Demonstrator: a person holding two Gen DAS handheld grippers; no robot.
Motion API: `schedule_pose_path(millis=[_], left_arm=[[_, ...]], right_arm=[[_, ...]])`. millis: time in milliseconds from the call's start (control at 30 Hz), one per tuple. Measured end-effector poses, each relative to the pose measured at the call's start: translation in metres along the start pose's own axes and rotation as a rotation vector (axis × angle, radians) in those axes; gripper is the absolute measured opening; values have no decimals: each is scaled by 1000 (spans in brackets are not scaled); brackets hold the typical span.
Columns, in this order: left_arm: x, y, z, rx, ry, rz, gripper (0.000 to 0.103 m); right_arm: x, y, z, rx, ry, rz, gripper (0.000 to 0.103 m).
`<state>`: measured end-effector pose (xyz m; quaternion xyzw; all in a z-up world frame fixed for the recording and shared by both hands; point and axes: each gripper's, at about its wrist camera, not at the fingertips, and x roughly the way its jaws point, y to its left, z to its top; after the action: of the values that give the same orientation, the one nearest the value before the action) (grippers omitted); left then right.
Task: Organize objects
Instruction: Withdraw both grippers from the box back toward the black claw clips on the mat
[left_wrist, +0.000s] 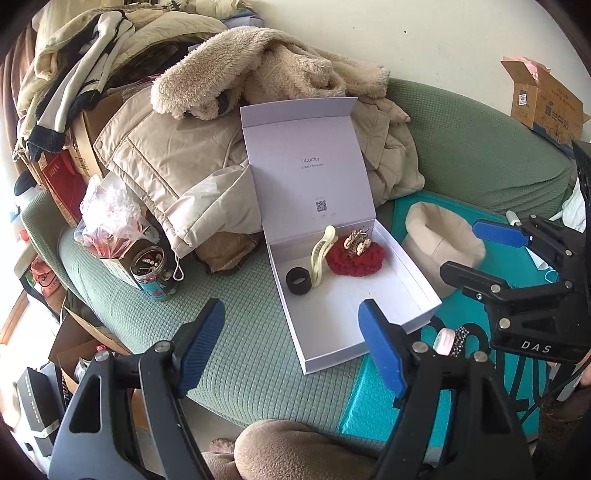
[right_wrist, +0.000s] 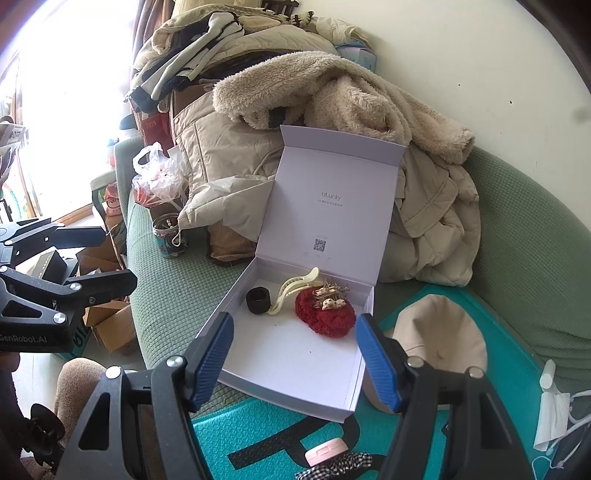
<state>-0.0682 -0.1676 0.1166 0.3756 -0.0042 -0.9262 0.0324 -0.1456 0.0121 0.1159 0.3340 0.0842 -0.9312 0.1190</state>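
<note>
— Where do things lie around the white box (right_wrist: 295, 369)?

— It sits on the green sofa (right_wrist: 166, 280) with its lid (right_wrist: 332, 206) standing upright against the beige coats (right_wrist: 424, 206). Inside, toward the lid end, you have a black hair band (right_wrist: 258, 300), a cream hair claw (right_wrist: 291, 290) just right of it, and a red scrunchie (right_wrist: 327, 317) with a small gold clip (right_wrist: 330, 295) resting on top. The near half of the box floor is bare.

— And outside the box?

— A beige cap (right_wrist: 439, 339) lies just right of the box on a teal mat (right_wrist: 258, 432). In front of the box, on that mat, you can see a pink round case (right_wrist: 325, 452) and a checked fabric piece (right_wrist: 343, 463). A jar (left_wrist: 151, 269) stands well left of the box.

— How are your tools?

— Your left hand-held gripper (left_wrist: 291, 343) is spread wide, holding nothing, its right finger over the box's near corner. Your right hand-held gripper (right_wrist: 295, 356) is also spread wide and empty, framing the box's near edge.
</note>
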Motion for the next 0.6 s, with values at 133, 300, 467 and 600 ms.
schedule_pose_path(millis=[133, 300, 467, 600], left_arm=[[-8, -9, -10, 10, 5, -6, 75], [-15, -21, -24, 24, 11, -25, 75], [-20, -34, -37, 39, 25, -37, 75], [-21, -43, -48, 48, 38, -54, 75]], right_arm=[[-8, 4, -11, 0, 9, 6, 69], [-17, 5, -29, 15, 23, 2, 69], [-25, 5, -49, 41, 37, 1, 69], [-31, 4, -64, 60, 44, 3, 69]])
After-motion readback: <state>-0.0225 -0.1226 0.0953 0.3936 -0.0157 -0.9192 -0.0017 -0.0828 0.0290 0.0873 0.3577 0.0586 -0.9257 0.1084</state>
